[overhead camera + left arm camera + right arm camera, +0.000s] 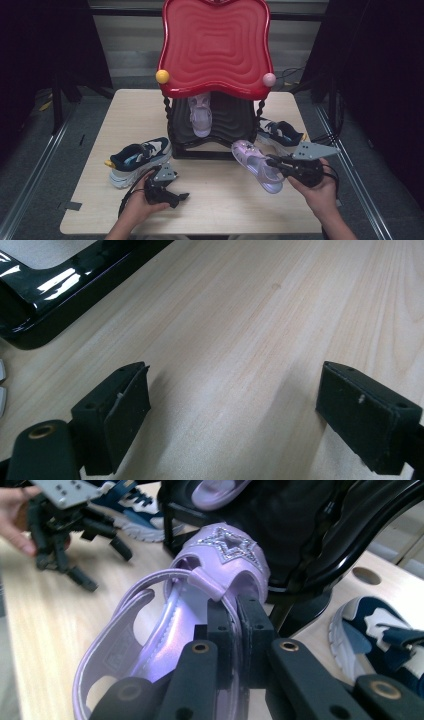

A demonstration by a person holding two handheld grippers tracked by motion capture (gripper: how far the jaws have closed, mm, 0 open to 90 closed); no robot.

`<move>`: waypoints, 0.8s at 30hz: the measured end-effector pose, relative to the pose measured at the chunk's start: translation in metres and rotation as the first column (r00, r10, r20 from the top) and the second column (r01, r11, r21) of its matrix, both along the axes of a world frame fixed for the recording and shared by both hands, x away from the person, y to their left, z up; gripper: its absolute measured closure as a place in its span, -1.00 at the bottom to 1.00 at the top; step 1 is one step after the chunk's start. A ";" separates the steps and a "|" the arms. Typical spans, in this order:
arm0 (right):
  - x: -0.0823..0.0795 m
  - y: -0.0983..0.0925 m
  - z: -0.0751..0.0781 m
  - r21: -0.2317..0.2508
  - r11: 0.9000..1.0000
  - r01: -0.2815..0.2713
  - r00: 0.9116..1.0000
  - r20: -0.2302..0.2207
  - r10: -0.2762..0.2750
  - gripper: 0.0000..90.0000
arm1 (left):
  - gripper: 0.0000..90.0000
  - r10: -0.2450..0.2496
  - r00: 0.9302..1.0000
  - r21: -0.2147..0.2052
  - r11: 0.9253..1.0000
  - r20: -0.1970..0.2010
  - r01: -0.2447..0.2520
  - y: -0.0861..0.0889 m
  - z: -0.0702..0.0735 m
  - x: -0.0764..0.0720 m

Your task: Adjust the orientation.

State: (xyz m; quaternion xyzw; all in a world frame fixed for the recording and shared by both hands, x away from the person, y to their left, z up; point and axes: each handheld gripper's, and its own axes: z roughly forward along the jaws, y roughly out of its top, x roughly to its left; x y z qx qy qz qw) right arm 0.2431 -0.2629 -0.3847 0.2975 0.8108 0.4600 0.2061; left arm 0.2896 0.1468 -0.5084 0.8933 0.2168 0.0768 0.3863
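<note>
Our right tongs (235, 625) pinch the purple sandal (165, 645) by its side strap, lifting it toward its mate (200, 114) on the black rack (220, 142). Our left tongs (240, 415) rest spread and empty on the worktop (250, 315), out of the way.

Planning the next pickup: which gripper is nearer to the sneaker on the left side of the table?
Left. The left gripper sits on the table just in front of that sneaker, jaws open. The right gripper is across the table, shut on the purple sandal.
</note>
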 end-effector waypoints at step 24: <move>0.032 0.042 0.011 -0.032 0.988 0.152 0.985 0.091 -0.148 0.90 | -0.71 -0.001 1.000 -0.001 1.000 0.001 0.001 0.000 0.000 0.000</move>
